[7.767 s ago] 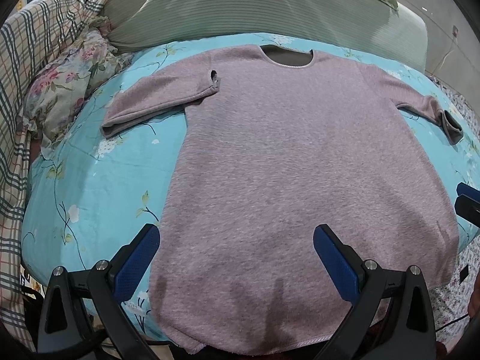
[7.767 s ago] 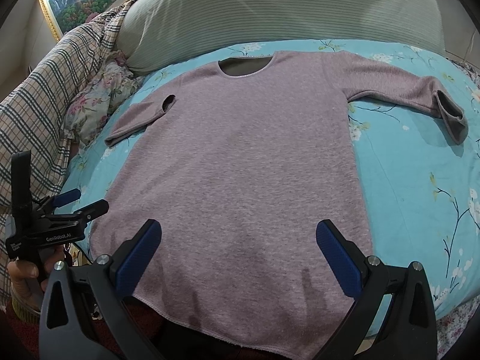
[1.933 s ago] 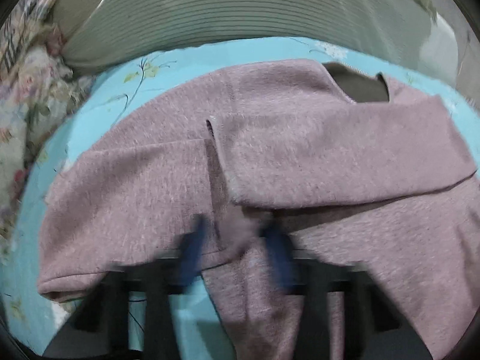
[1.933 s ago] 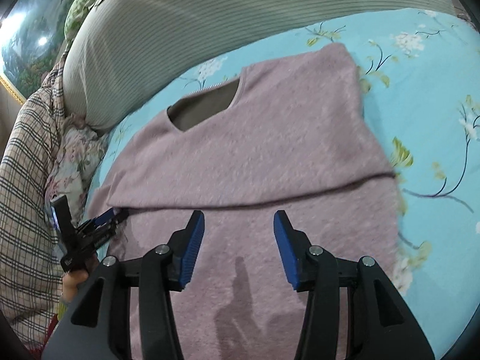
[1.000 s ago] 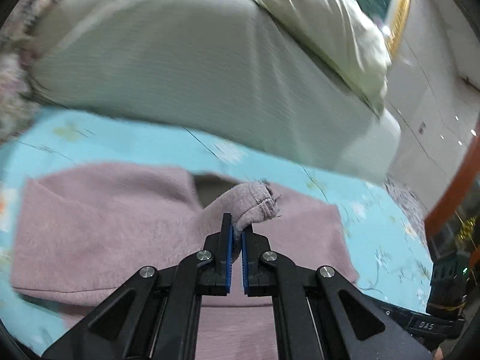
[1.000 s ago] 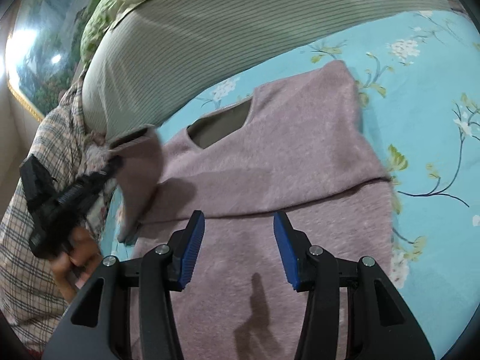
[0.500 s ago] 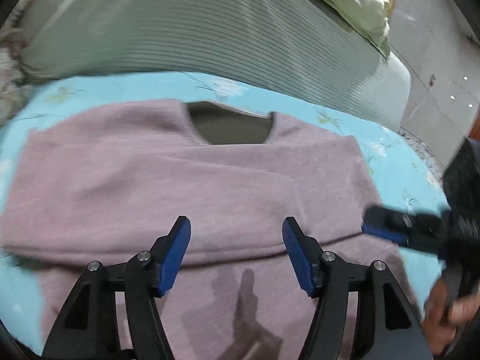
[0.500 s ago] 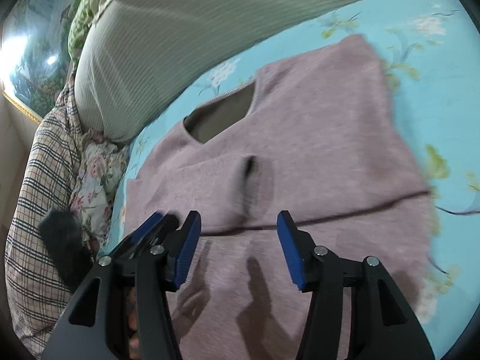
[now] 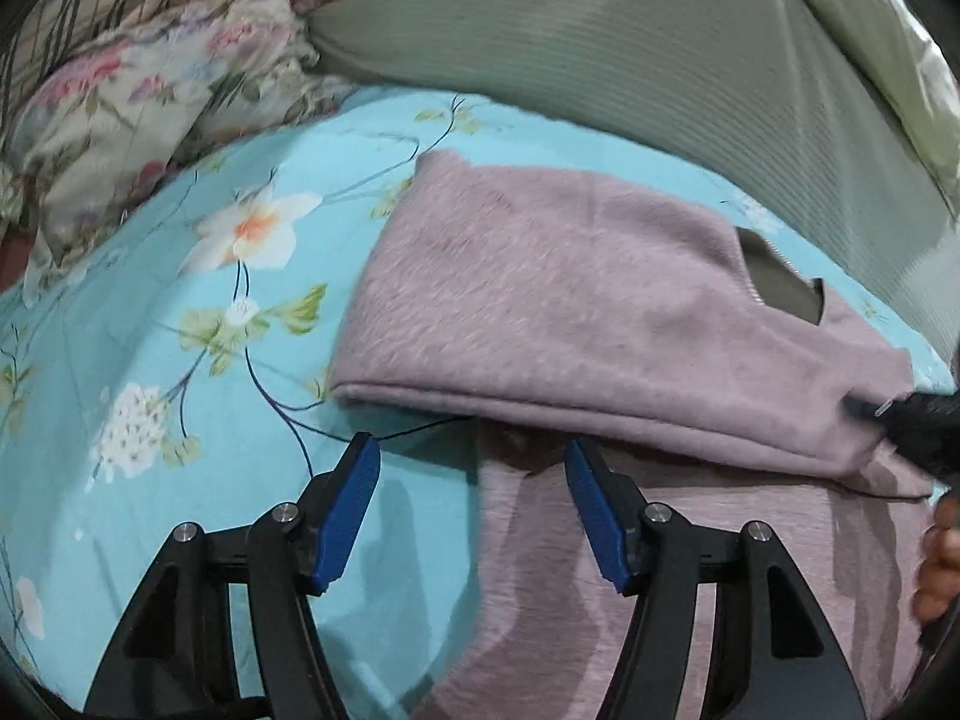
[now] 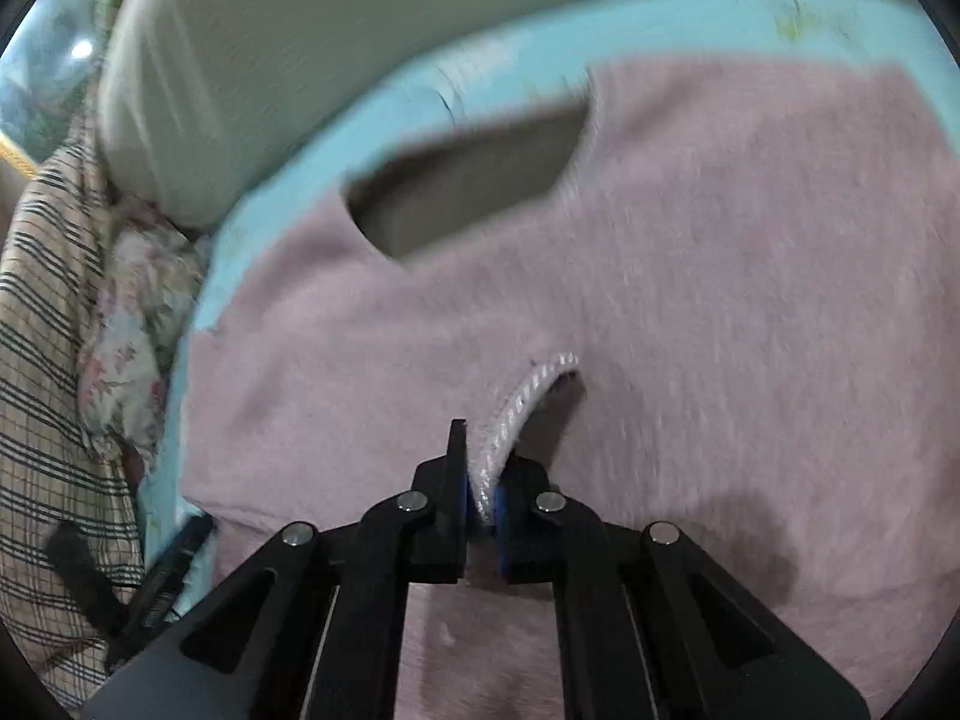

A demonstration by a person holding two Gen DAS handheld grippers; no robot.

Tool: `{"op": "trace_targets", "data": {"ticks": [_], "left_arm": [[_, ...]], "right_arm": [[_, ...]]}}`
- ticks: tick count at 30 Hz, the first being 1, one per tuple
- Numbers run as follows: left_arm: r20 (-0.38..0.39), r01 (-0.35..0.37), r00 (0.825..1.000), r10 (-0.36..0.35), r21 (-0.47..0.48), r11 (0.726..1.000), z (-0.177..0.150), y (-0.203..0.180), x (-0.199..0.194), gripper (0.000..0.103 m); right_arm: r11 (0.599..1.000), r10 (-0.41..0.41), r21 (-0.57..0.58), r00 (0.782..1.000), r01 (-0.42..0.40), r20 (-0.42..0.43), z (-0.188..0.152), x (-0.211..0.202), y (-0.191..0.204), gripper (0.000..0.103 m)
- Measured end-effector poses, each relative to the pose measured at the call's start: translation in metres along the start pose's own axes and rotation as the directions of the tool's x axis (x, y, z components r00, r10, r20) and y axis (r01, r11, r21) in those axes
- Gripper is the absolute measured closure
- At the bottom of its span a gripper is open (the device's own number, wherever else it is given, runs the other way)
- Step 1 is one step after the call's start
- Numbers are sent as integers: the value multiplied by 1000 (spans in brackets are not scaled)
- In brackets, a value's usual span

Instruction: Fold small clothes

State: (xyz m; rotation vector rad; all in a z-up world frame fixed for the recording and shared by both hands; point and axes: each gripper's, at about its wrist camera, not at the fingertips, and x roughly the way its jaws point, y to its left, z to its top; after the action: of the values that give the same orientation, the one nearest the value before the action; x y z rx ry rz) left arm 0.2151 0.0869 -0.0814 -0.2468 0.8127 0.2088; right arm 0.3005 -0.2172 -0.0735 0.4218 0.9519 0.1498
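Note:
A mauve knit sweater (image 9: 600,300) lies on the bed with its sleeves folded across the chest; its grey neck opening (image 10: 474,180) faces the pillows. My right gripper (image 10: 480,504) is closing its jaws on the pale ribbed sleeve cuff (image 10: 534,390), and the pads pinch the fabric just above the chest. My left gripper (image 9: 474,480) is open at the sweater's left side, straddling the body's edge below the folded sleeve, with nothing gripped. The right gripper (image 9: 918,426) also shows at the far right of the left wrist view, held by a hand (image 9: 942,558).
A turquoise floral sheet (image 9: 180,360) covers the bed. A green striped pillow (image 9: 600,48) lies behind the sweater. A floral pillow (image 9: 132,96) and a plaid blanket (image 10: 48,360) are bunched at the left. The left gripper (image 10: 150,576) shows at the right wrist view's lower left.
My left gripper let go of the sleeve cuff, opened, and dropped to the sweater's left edge. My right gripper moved in over the chest and shut on that cuff.

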Motion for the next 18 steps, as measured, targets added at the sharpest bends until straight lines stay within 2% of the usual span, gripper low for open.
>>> {"op": "trace_targets", "data": {"ticks": [1, 4, 6, 8, 13, 16, 18], "left_arm": [[-6, 3, 1000, -3, 0, 1000, 0, 0, 3, 39], [-16, 1, 1000, -1, 20, 1000, 6, -3, 11, 39], [-18, -3, 1000, 3, 29, 1000, 17, -10, 19, 39], [-14, -9, 1000, 9, 15, 1000, 26, -12, 25, 39], [-26, -27, 999, 27, 8, 1000, 34, -10, 35, 43], [-48, -24, 999, 26, 42, 999, 30, -11, 39, 44], [-40, -23, 999, 26, 58, 998, 30, -14, 37, 45]], "right_arm": [[1000, 12, -9, 997, -11, 76, 8, -27, 3, 96], [1000, -8, -8, 977, 10, 213, 27, -79, -3, 96], [999, -49, 16, 965, 46, 256, 33, -100, -20, 96], [995, -102, 44, 962, 93, 255, 32, -105, -40, 96], [964, -245, 151, 951, 219, 187, 10, -95, -105, 96], [946, -301, 176, 941, 273, 158, -1, -88, -126, 96], [939, -321, 189, 931, 288, 174, -2, -92, -130, 96]]}}
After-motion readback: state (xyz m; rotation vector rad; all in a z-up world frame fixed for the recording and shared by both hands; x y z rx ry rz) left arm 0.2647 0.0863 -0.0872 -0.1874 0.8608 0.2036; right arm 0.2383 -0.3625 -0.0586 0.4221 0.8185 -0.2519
